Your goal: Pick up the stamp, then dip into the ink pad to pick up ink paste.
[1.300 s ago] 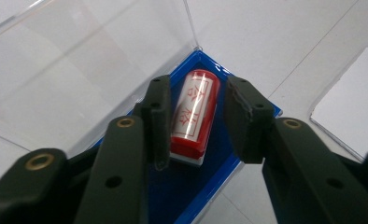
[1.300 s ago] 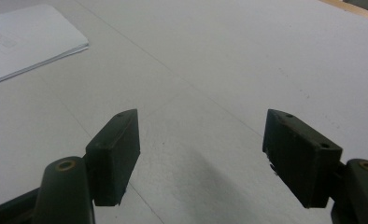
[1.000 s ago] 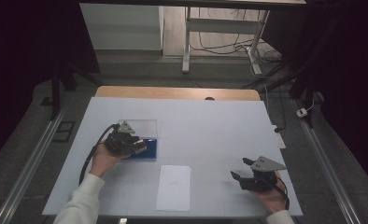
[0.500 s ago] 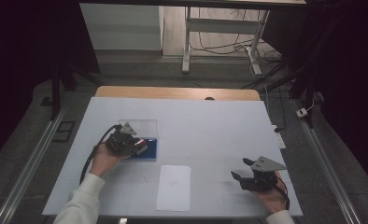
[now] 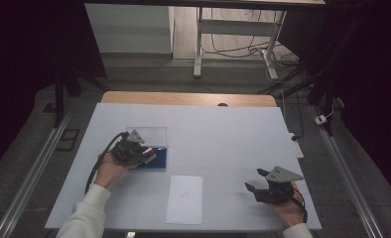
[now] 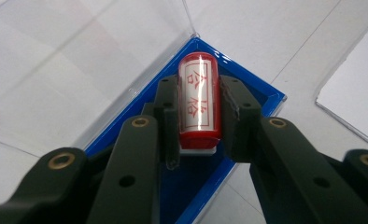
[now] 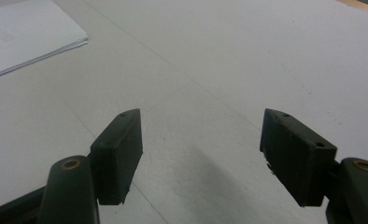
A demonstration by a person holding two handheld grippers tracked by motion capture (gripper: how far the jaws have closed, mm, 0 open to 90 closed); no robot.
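Note:
A red cylindrical stamp (image 6: 198, 102) with red characters on a white label lies in an open blue case (image 6: 261, 100). My left gripper (image 6: 198, 88) is shut on it, one pad pressing each side. In the high view the left gripper (image 5: 146, 157) sits over the blue case (image 5: 160, 159) at the table's left, and the case's clear lid (image 5: 151, 134) lies open behind it. My right gripper (image 5: 254, 181) rests at the front right with its jaws wide apart. In its own view the right gripper (image 7: 201, 135) has only bare table between the pads.
A white sheet of paper (image 5: 184, 198) lies at the front middle of the white table (image 5: 223, 134), between the two hands; its corner (image 7: 23, 32) appears at the upper left of the right gripper view. A wooden edge runs along the table's far side.

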